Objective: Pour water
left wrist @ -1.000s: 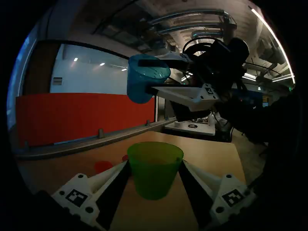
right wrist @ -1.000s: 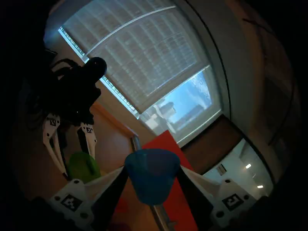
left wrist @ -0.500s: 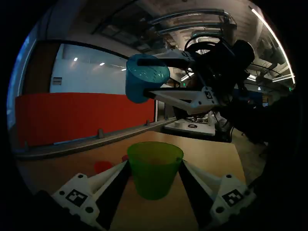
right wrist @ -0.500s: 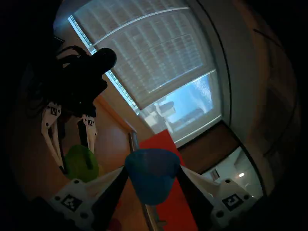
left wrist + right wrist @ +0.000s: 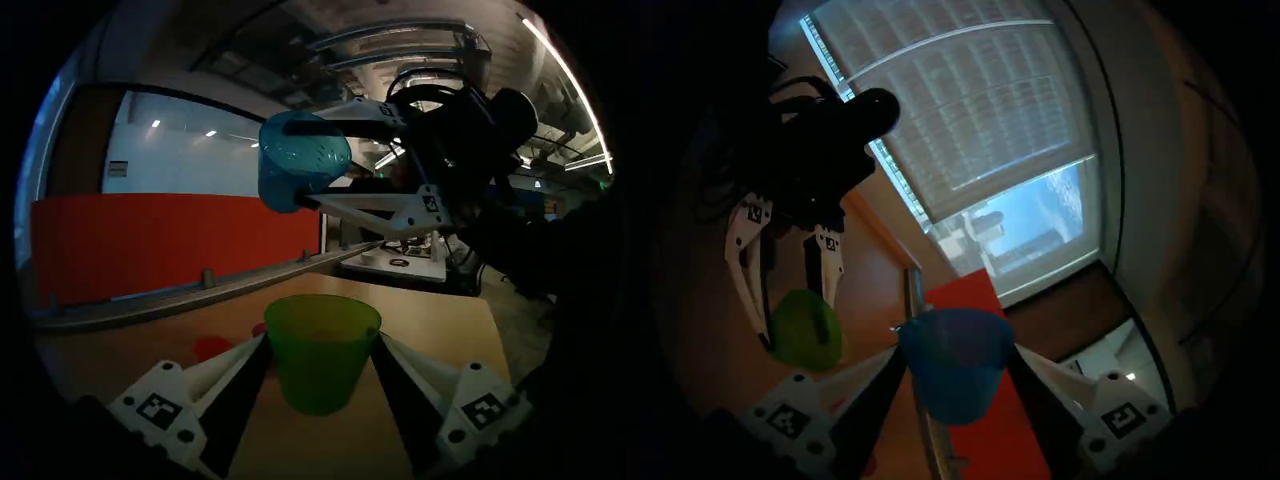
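Note:
My left gripper (image 5: 320, 352) is shut on a green cup (image 5: 322, 352), held upright just above the wooden table (image 5: 432, 320). High above it, the right gripper (image 5: 308, 160) holds a blue cup (image 5: 298, 168) tipped on its side, mouth facing the left gripper view. In the right gripper view my right gripper (image 5: 956, 376) is shut on that blue cup (image 5: 954, 372), and the left gripper (image 5: 796, 320) with the green cup (image 5: 804, 330) hangs at the left, rolled sideways. No water is visible.
Two small red objects (image 5: 212, 348) lie on the table left of the green cup. An orange wall panel (image 5: 176, 240) with a rail runs along the table's far side. A window with blinds (image 5: 976, 136) is in the right gripper view. A person's dark sleeve (image 5: 544, 256) is at right.
The right gripper has rolled further, tipping the blue cup more onto its side and shifting it slightly up and left over the green cup. The left gripper and green cup stay put.

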The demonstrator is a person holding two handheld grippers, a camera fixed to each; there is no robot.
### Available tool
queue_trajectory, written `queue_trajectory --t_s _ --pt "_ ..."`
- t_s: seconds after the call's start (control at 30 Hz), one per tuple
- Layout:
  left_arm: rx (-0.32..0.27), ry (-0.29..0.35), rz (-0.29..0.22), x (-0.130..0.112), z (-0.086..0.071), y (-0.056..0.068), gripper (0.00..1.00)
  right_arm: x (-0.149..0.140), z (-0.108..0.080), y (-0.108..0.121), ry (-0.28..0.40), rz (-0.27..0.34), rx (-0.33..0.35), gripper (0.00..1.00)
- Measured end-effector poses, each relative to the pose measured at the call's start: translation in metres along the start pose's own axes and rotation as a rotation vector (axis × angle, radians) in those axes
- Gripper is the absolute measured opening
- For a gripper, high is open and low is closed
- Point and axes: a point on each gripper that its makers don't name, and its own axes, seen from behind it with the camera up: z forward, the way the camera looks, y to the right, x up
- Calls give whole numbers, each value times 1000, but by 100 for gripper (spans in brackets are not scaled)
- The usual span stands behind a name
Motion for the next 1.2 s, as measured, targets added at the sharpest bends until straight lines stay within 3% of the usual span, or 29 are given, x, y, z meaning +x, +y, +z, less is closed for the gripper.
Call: queue_trajectory --t_s 1.2 --pt "-7 -4 8 -1 0 2 85 5 2 7 0 -151 -28 90"
